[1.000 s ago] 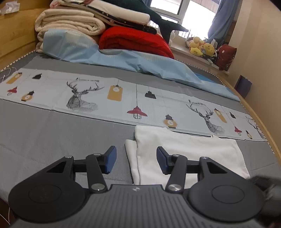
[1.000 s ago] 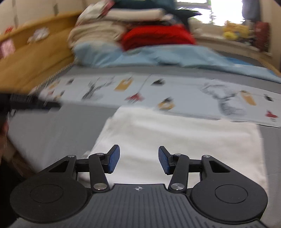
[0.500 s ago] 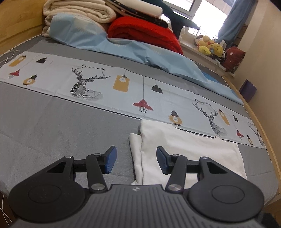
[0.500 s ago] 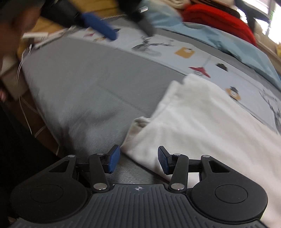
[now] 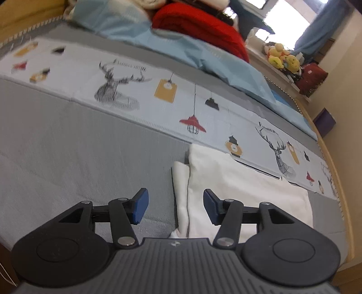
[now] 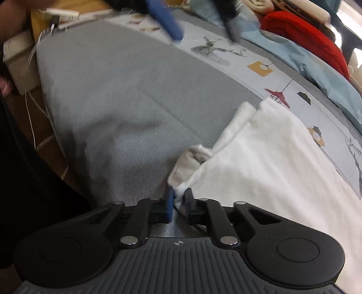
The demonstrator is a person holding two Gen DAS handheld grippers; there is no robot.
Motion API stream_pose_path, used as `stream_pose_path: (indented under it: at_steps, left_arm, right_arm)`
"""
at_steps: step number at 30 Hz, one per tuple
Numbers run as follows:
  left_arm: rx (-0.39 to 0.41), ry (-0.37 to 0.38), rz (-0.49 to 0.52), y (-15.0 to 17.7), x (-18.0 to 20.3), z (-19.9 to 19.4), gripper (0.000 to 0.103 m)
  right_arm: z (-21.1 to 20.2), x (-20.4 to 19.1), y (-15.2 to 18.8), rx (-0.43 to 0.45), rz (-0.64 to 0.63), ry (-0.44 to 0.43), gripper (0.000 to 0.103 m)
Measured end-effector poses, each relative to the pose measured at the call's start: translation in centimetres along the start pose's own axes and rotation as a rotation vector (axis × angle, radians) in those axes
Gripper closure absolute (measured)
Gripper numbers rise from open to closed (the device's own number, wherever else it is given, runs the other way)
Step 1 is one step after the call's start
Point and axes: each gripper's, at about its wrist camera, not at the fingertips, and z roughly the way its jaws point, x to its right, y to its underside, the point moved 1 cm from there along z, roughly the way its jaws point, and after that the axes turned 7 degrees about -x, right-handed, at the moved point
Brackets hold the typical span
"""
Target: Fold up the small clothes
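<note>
A white garment [image 5: 244, 187] lies flat on the grey bed cover [image 5: 79, 153], with a folded sleeve [image 5: 181, 181] along its left side. My left gripper [image 5: 175, 207] hovers over that left edge; its jaws are opening and its blue pads touch no cloth. In the right wrist view the same white garment [image 6: 282, 158] spreads to the right. My right gripper [image 6: 179, 202] is closing on the bunched near-left corner [image 6: 187, 167], which is pinched between its pads. The left gripper shows blurred at the top [image 6: 167, 20] of that view.
A printed strip with deer and lamps [image 5: 158, 90] crosses the bed behind the garment. Stacked bedding, a red blanket [image 5: 203, 24] and a pale blue sheet [image 5: 203, 58] lie at the far side. The wooden bed frame [image 5: 339, 181] runs along the right. Cables [image 6: 34, 90] hang off the left edge.
The right gripper swung to the garment's near-left corner, dropped and closed on it. The left gripper came lower and nearer the sleeve edge, with its jaws a little wider.
</note>
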Motion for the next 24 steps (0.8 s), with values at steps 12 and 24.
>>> stream_pose_path:
  at_steps: [12, 24]
  left_arm:
    - [-0.34, 0.147, -0.157, -1.9, -0.8, 8.9, 0.019]
    - [-0.442, 0.198, -0.138, -2.7, 4.0, 14.9, 0.026]
  right_arm:
    - [-7.9, 4.7, 1.3, 0.23, 0.132, -0.06, 0.095]
    - [-10.2, 6.0, 3.0, 0.255, 0.11, -0.101, 0.095]
